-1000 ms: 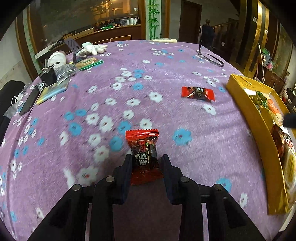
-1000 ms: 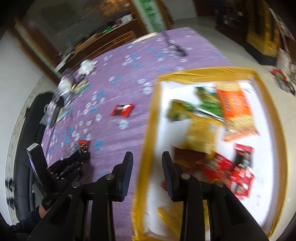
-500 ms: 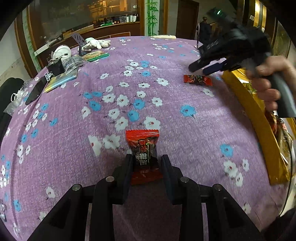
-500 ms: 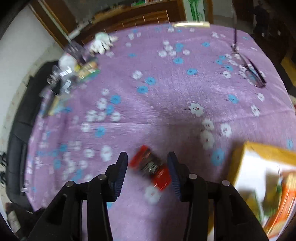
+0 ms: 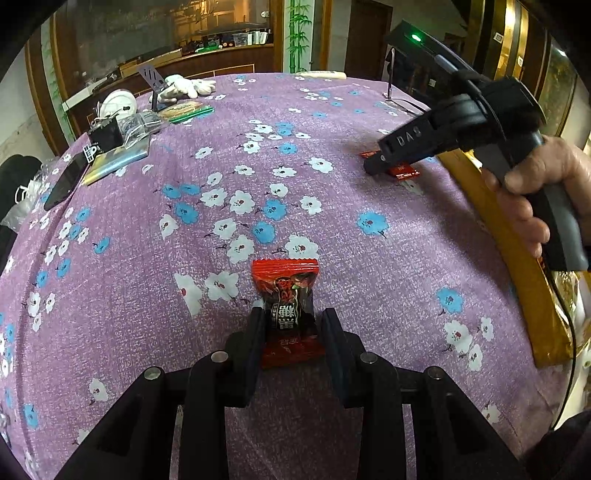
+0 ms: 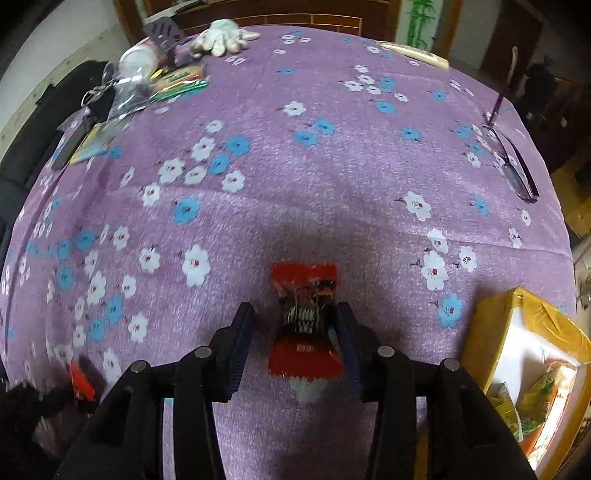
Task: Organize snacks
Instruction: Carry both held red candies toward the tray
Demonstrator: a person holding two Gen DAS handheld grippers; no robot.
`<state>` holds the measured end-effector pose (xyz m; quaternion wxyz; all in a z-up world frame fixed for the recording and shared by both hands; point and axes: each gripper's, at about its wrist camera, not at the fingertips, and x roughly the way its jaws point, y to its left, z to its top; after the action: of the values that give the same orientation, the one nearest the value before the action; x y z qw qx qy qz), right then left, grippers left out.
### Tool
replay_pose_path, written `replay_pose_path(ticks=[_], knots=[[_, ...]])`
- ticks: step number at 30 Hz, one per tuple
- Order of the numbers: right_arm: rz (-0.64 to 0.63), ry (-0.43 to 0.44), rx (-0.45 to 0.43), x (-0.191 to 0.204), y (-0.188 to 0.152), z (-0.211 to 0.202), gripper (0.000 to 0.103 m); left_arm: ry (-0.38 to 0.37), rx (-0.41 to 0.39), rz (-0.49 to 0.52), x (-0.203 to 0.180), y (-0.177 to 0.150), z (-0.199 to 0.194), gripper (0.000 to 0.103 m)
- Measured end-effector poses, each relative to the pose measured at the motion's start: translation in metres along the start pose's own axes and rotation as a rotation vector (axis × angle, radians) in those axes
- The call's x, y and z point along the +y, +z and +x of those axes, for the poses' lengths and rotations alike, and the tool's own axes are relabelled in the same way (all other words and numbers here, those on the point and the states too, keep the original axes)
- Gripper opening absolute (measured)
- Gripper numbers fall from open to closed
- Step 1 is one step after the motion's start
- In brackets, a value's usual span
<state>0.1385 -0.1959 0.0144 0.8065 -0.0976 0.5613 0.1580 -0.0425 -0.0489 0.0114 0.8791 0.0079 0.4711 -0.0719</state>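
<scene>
My left gripper [image 5: 291, 325] is shut on a red and black snack packet [image 5: 286, 310], held just above the purple flowered tablecloth [image 5: 258, 177]. My right gripper [image 6: 293, 325] is open, its jaws astride a second red snack packet [image 6: 304, 325] lying on the cloth; the right finger touches it, the left stands apart. From the left wrist view the right gripper [image 5: 373, 168] is low over that packet [image 5: 404, 170]. A yellow-rimmed box [image 6: 532, 332] holding several snacks sits at the right; its rim also shows in the left wrist view [image 5: 517, 266].
At the table's far left lie a phone [image 5: 64, 181], bags, a white cup [image 6: 138, 59], a green packet [image 6: 181, 79] and white gloves [image 6: 221, 35]. Glasses [image 6: 513, 162] lie at the far right.
My right gripper left the box, swung over the table and came down around the second red packet. My left gripper has kept its hold on its packet and stayed almost still.
</scene>
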Motion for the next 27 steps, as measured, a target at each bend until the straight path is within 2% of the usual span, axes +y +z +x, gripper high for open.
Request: replay_pose_path(ticks=[1, 2, 3, 9, 15, 20, 22, 27], knots=[[-0.009, -0.008, -0.001, 0.001, -0.001, -0.001, 0.040, -0.011, 0.004, -0.014, 0.003, 0.001, 0.001, 0.033], [-0.012, -0.007, -0.001, 0.000, -0.003, -0.002, 0.027, -0.026, 0.009, -0.034, 0.006, 0.003, 0.001, 0.033], [-0.011, -0.006, 0.008, 0.000, -0.005, -0.004, 0.024, -0.038, 0.012, -0.047, 0.008, 0.004, 0.001, 0.033], [0.073, 0.050, 0.025, 0.002, -0.033, -0.017, 0.024, -0.084, 0.023, -0.083, 0.016, 0.013, 0.000, 0.034], [0.083, 0.134, -0.013, 0.020, -0.073, -0.046, 0.024, -0.099, 0.079, -0.090, 0.016, 0.025, 0.014, 0.035], [0.098, 0.192, -0.060, 0.023, -0.091, -0.070, 0.024, -0.045, 0.072, -0.038, 0.006, 0.030, 0.019, 0.035], [0.107, 0.215, -0.081, 0.021, -0.098, -0.079, 0.024, -0.010, 0.058, -0.022, 0.004, 0.031, 0.019, 0.029], [0.118, 0.244, -0.095, 0.020, -0.112, -0.087, 0.024, -0.001, 0.051, -0.026, 0.002, 0.031, 0.017, 0.028]])
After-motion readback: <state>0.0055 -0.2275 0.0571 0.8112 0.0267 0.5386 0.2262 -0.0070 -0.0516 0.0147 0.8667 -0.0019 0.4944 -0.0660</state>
